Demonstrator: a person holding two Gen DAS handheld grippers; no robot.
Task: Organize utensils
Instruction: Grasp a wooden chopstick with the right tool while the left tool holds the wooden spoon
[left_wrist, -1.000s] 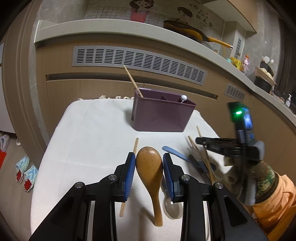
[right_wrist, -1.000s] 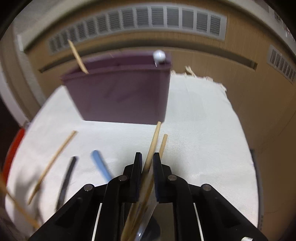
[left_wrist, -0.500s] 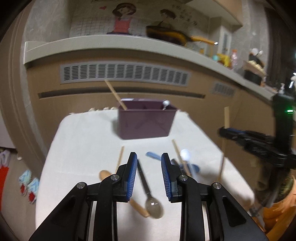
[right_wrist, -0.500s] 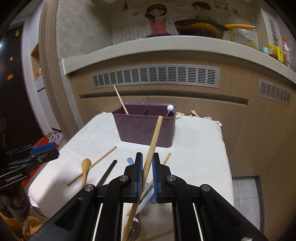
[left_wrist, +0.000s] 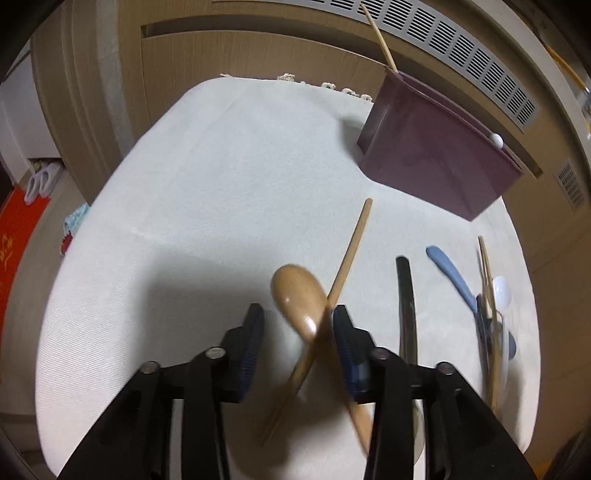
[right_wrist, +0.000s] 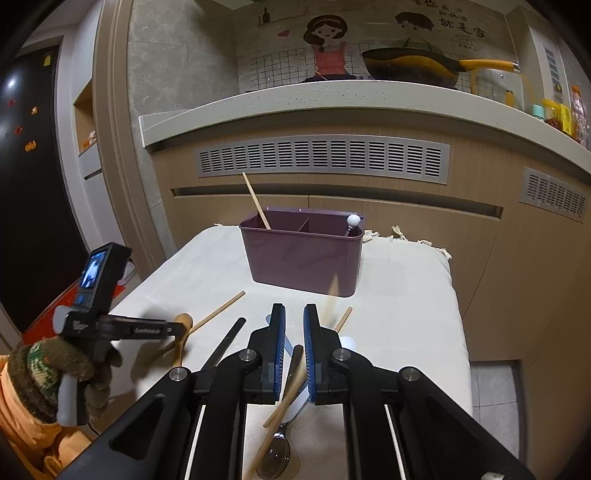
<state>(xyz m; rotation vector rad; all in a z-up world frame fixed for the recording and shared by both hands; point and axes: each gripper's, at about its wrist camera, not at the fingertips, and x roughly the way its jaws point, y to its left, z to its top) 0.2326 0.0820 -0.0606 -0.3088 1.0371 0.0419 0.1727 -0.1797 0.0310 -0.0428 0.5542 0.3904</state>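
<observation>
Left wrist view: the left gripper (left_wrist: 298, 332) points down at the cloth (left_wrist: 221, 166). Its jaws stand apart and have just been opening. The bowl of a wooden spoon (left_wrist: 299, 295) lies between them on the cloth, gripped by neither pad. A chopstick (left_wrist: 351, 251) crosses over the spoon's neck, close against the right-side pad. Beside these lie a black handle (left_wrist: 404, 295), a blue handle (left_wrist: 450, 273) and a white spoon (left_wrist: 500, 291) in a loose pile. Farther off stands the purple caddy (left_wrist: 436, 162), holding a slanted stick (left_wrist: 380, 37) at one end and a white-knobbed utensil (left_wrist: 496, 140) at the other.

Right wrist view: the right gripper (right_wrist: 294, 332) hangs above the pile, jaws clenched to a narrow slit. A blurred chopstick (right_wrist: 334, 291) slants past its right-side finger. Whether it is clamped cannot be told. A metal spoon (right_wrist: 275, 454) lies below. A gloved hand (right_wrist: 55, 373) holds the left gripper.
</observation>
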